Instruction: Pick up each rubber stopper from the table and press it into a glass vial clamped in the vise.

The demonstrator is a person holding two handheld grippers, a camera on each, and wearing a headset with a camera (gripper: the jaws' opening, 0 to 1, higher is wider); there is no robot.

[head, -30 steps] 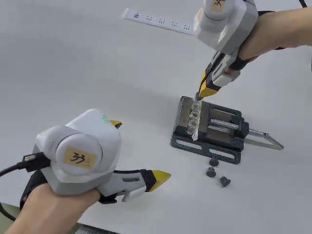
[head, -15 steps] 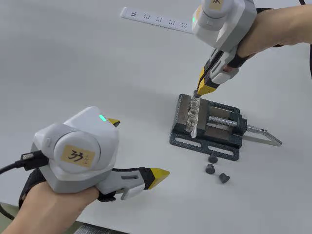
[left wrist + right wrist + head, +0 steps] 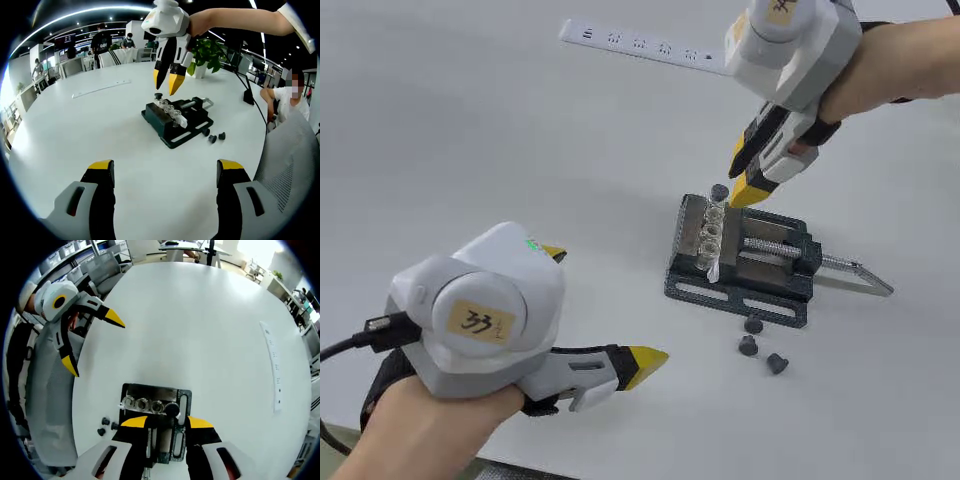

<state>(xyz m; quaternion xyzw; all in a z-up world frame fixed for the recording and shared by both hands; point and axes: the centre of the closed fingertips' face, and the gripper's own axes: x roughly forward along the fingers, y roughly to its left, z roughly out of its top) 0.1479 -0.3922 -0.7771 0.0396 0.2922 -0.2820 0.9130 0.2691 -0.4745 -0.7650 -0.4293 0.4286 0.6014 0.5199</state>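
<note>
1. Stoppers: one caps the end vial in the vise; three lie on the counter beside it.
2. Right hand-held gripper: jaws apart, empty, just above that stopper. Left hand-held gripper: wide apart, empty.
3. Risk: off-centre pressing may tip the stopper or crack glass.
4. Unclear: seating depth; vial count.

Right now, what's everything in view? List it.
Table: one, white, under everything.
Vise: one, black, on the table.
Glass vials: four, clear, in a row in the vise.
Seated stopper: one, dark, on the end vial.
Loose stoppers: three, dark, on the table beside the vise.
Power strip: one, white, far side.
Plant: one, green, beyond the table.
Left gripper: white, yellow-tipped, open, near side.
Right gripper: white, yellow-tipped, open, above the seated stopper.
</note>
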